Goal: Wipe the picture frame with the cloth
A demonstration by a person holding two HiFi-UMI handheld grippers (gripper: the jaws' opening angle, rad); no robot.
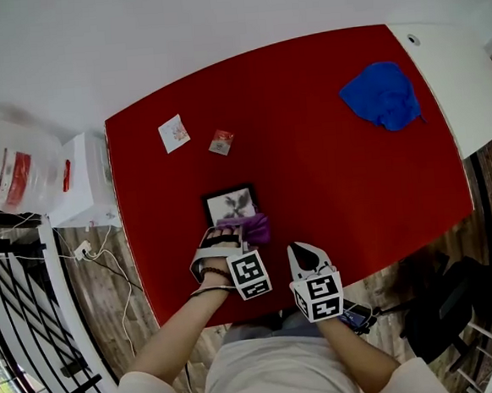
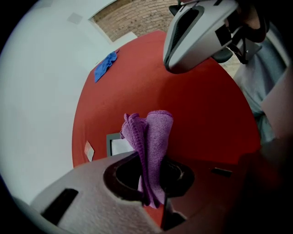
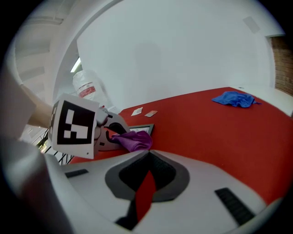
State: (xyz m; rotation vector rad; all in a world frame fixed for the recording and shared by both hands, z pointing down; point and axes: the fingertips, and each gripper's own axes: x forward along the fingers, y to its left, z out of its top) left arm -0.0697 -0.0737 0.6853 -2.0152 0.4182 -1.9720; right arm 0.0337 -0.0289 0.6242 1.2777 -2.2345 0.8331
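A small black picture frame [image 1: 230, 204] [image 2: 116, 145] [image 3: 144, 127] lies flat on the red table [image 1: 329, 168], near its front edge. My left gripper [image 1: 231, 231] [image 2: 153, 157] is shut on a folded purple cloth [image 1: 251, 228] [image 2: 154, 132] [image 3: 135, 140]. The cloth hangs at the frame's near right corner; whether it touches the frame I cannot tell. My right gripper [image 1: 300, 249] [image 3: 147, 157] hovers just right of the left one, its jaws together with only a thin sliver of table between them and nothing held.
A blue cloth [image 1: 382, 94] [image 2: 105, 65] [image 3: 234, 98] lies at the table's far right. Two small cards [image 1: 173, 133] [image 1: 220, 141] sit behind the frame. A white box [image 1: 82, 187] and a plastic bottle [image 3: 87, 89] stand off the left edge. A black chair [image 1: 445, 299] is at the right.
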